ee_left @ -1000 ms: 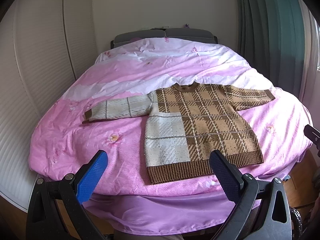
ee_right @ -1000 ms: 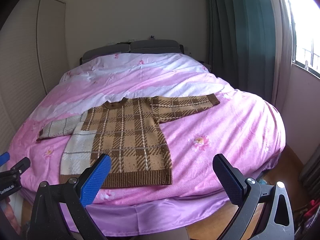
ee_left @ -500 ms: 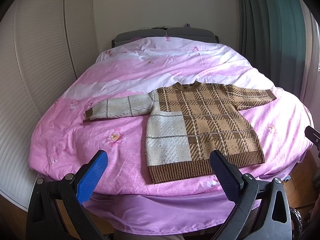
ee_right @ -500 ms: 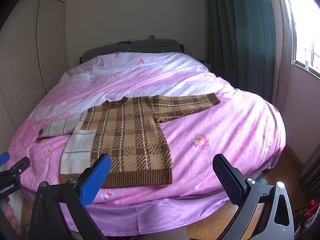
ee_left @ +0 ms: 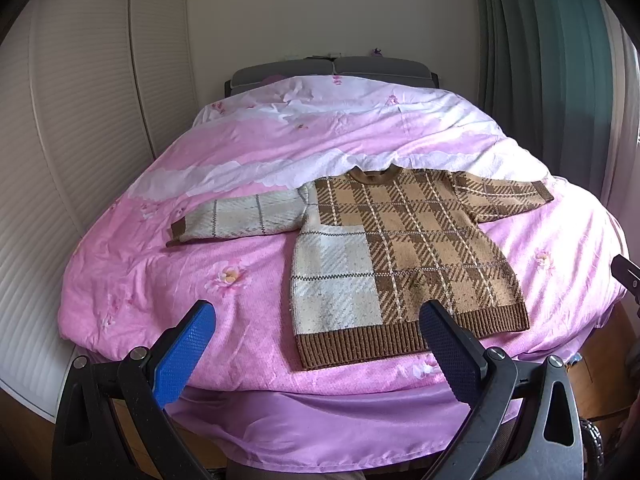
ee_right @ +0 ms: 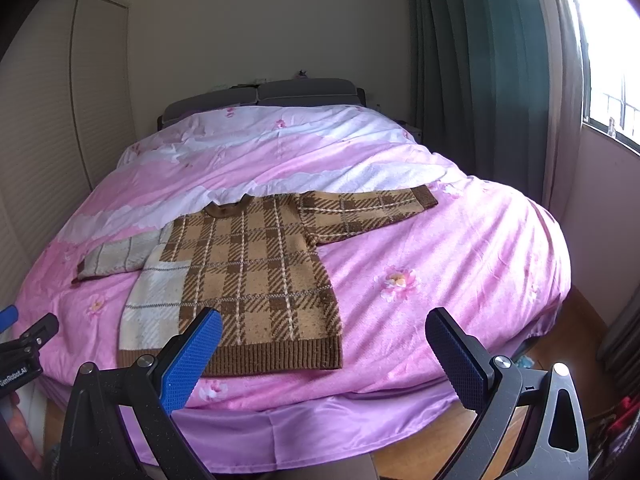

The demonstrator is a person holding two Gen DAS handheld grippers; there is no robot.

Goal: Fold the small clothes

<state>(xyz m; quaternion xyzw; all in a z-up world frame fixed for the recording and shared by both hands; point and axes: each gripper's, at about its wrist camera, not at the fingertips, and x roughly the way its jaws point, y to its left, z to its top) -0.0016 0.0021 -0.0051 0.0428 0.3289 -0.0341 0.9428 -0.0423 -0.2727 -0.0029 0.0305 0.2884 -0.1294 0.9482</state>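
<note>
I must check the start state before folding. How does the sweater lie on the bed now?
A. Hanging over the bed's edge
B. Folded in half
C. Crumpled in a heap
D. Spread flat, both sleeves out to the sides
D: the sweater lies flat on the bed, with one sleeve stretched to each side and the hem toward the cameras.

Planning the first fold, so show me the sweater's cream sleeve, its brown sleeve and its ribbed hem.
cream sleeve (ee_left: 236,216), left wrist view, mid-length of sleeve.
brown sleeve (ee_right: 360,208), right wrist view, middle of sleeve.
ribbed hem (ee_left: 360,346), left wrist view, centre of band.
</note>
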